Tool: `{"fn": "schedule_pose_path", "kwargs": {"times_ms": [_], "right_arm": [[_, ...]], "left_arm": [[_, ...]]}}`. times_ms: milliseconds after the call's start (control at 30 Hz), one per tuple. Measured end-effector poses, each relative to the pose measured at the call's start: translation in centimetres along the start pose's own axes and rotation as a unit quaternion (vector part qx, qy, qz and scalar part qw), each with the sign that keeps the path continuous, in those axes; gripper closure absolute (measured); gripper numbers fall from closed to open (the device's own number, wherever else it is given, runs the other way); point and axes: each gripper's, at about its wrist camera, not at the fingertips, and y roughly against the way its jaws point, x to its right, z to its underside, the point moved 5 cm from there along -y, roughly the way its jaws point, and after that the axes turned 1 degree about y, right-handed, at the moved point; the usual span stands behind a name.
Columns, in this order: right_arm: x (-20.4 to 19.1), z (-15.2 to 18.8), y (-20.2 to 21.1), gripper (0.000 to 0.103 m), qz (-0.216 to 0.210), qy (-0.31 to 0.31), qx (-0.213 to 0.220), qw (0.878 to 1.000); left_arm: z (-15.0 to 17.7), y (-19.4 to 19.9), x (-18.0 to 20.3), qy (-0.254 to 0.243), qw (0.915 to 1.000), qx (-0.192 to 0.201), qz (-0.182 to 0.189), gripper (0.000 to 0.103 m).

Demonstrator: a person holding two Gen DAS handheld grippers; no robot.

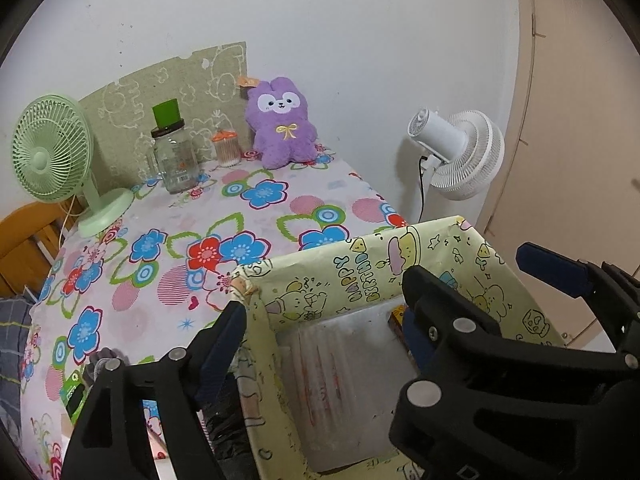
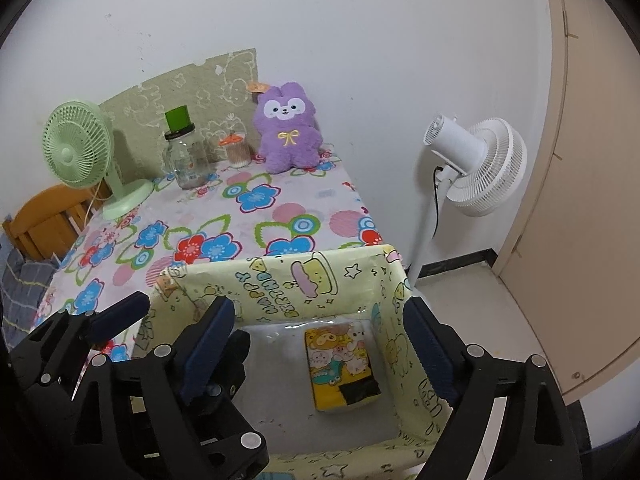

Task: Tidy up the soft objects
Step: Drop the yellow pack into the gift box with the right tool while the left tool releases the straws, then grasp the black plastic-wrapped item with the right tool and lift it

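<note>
A purple plush rabbit (image 1: 281, 124) sits upright against the wall at the far edge of the floral table; it also shows in the right wrist view (image 2: 289, 130). A yellow cartoon-printed box (image 2: 280, 284) stands open at the table's near right edge, also seen from the left wrist (image 1: 360, 264). A soft cartoon tissue pack (image 2: 342, 368) lies on the box floor. My left gripper (image 1: 324, 304) is open and empty, straddling the box's left wall. My right gripper (image 2: 320, 320) is open and empty above the box. The left gripper's fingers (image 2: 120, 320) show at the right view's lower left.
On the floral tablecloth (image 1: 224, 208) stand a green desk fan (image 1: 52, 152), a glass jar with a green lid (image 1: 174, 148) and a small pot of cotton swabs (image 1: 227, 148). A white standing fan (image 2: 472, 164) is right of the table. A wooden chair (image 2: 44, 216) stands at the left.
</note>
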Motion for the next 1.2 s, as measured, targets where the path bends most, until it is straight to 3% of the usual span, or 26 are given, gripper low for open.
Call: {"fn": "schedule_pose_path", "kwargs": {"times_ms": [733,833,1200], "right_arm": [[-4.5,0.7,4.8,0.014,0.002,0.006,0.037,0.999],[-5.1,0.9,5.6,0.009,0.003,0.007,0.043,0.999],[-7.9,1.5,8.3,0.004,-0.004,0.016,0.067,0.998]], "left_arm": [[1.5,5.6,-3.3,0.002,0.9992,0.037,-0.013,0.011],[1.8,6.5,-3.8,0.004,0.9989,0.044,-0.014,0.011],[3.0,9.6,-6.0,0.01,0.9976,0.067,-0.016,0.01]]}}
